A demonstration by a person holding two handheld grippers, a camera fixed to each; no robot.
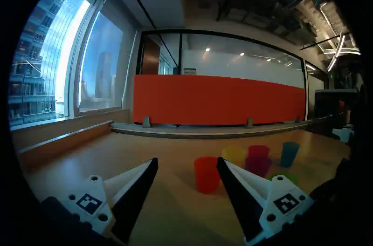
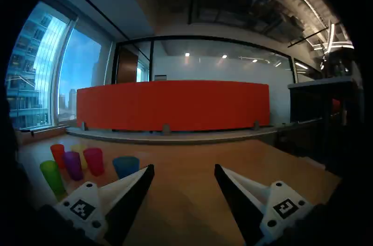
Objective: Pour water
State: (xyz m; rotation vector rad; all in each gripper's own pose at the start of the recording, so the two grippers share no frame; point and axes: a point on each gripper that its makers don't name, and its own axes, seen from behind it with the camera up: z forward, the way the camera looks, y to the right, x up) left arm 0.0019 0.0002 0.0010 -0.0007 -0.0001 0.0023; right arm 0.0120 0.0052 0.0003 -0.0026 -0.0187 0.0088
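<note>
While left claw (image 1: 186, 160) and right claw (image 2: 183, 167) both gape empty, the orange cup (image 1: 207, 174) just ahead of the left one could topple into the crowded cups (image 1: 258, 155) beyond if nudged.

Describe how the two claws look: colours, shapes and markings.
Left claw: two wedge-shaped fingers tapering to points, black on the inner faces and white on the outer bodies. Each carries a square black-and-white tag and small round holes. Right claw: the same build, colours and markings.
</note>
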